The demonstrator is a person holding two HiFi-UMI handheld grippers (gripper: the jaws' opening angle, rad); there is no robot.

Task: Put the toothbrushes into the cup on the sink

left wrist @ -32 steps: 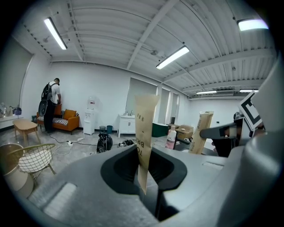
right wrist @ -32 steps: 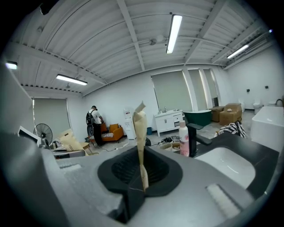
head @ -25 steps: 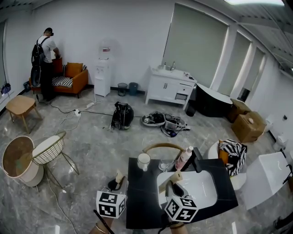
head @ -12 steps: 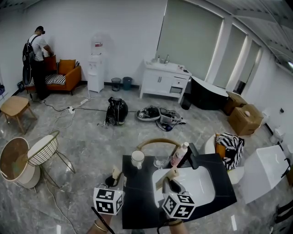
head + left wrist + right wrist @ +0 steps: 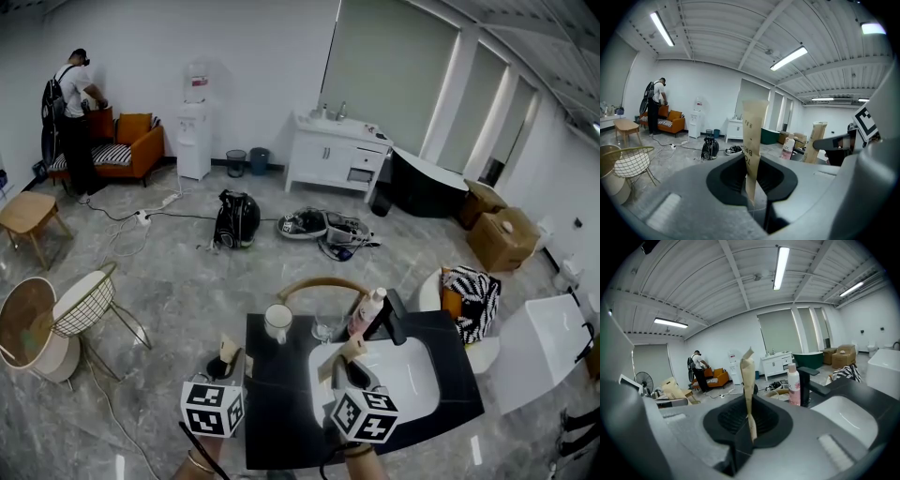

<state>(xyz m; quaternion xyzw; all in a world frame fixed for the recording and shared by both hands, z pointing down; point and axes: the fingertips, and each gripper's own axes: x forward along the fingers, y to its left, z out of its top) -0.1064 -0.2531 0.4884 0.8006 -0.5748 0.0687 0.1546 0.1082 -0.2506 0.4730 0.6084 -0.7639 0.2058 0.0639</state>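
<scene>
Left gripper (image 5: pixel 752 190) clamped on wrapped toothbrush (image 5: pixel 753 136), right gripper (image 5: pixel 749 430) likewise. Likely risk: the thin wrapper slips, or its tip topples the mug (image 5: pixel 277 322).

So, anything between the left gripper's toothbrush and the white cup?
Nothing visible. Only bare black countertop lies between the wrapped toothbrush in the left gripper and the white cup; the glass stands to its right.

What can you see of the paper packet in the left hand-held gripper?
The paper packet is a long, narrow tan sleeve, seemingly kraft paper, with dark print on its face. It stands nearly upright, its lower end pinched between the jaws of the left hand-held gripper, top free.
</scene>
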